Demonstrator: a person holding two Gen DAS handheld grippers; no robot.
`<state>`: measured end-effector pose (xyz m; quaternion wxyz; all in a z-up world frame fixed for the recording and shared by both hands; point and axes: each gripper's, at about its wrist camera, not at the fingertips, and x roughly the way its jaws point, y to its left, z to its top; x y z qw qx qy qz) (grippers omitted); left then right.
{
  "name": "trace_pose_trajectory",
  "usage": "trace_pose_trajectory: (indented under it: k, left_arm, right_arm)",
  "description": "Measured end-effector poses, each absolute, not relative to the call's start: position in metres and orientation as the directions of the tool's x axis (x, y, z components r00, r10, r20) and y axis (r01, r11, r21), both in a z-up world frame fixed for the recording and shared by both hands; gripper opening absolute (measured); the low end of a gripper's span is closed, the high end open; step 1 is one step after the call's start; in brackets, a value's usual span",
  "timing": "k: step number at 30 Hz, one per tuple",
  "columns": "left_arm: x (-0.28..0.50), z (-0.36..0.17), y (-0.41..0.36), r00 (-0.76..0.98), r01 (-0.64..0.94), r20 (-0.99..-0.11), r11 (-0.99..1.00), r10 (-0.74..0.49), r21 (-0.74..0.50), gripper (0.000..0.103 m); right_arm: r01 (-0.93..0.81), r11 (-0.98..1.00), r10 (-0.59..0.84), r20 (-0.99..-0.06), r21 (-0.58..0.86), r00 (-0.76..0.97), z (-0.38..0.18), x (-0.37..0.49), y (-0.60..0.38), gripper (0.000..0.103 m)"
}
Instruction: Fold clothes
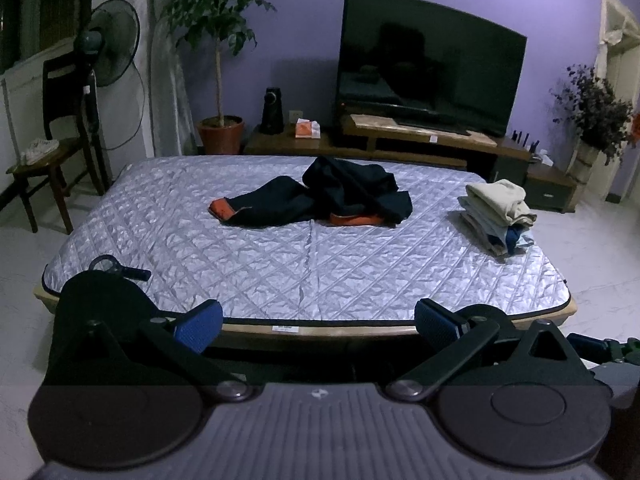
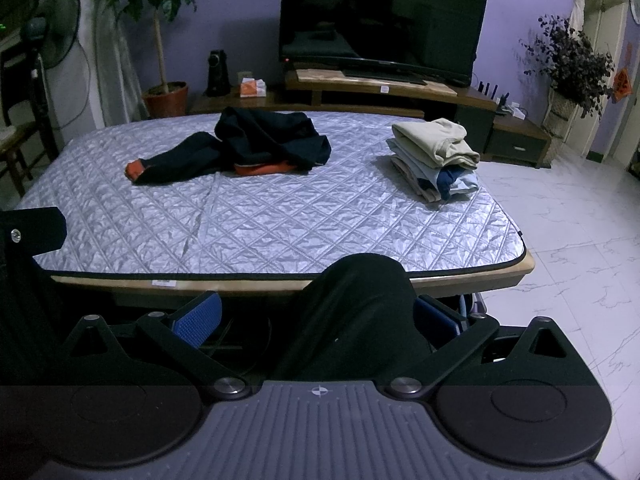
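Observation:
A crumpled dark navy garment with orange cuffs (image 1: 332, 198) lies at the far middle of the quilted silver mattress (image 1: 280, 264); it also shows in the right wrist view (image 2: 248, 146). A stack of folded clothes (image 1: 498, 214) with a beige piece on top sits at the mattress's right edge, also in the right wrist view (image 2: 436, 158). My left gripper (image 1: 318, 326) is open and empty, held before the mattress's near edge. My right gripper (image 2: 316, 320) is open and empty, low by the near edge; a dark rounded shape (image 2: 360, 312) sits between its fingers, apart from the pads.
A TV (image 1: 432, 60) on a low wooden stand (image 1: 420, 136) is behind the mattress. A potted tree (image 1: 220, 40), a standing fan (image 1: 106, 44) and a chair (image 1: 52, 136) are at the left. A dried plant (image 1: 592, 120) is at the right. White tiled floor (image 2: 580, 260) surrounds the mattress.

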<state>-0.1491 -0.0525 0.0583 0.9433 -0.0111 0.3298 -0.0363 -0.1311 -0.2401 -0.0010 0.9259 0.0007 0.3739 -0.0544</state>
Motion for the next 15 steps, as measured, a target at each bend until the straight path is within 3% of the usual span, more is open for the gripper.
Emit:
trace_pose_trajectory:
  k: [15]
  left_arm:
    - [-0.137,0.055,-0.027,0.781,-0.003,-0.624,0.999,-0.03,-0.051,0.102]
  right_arm:
    - [0.068,0.996,-0.092,-0.687,-0.062,0.721,0.0,-0.114,-0.223,0.102]
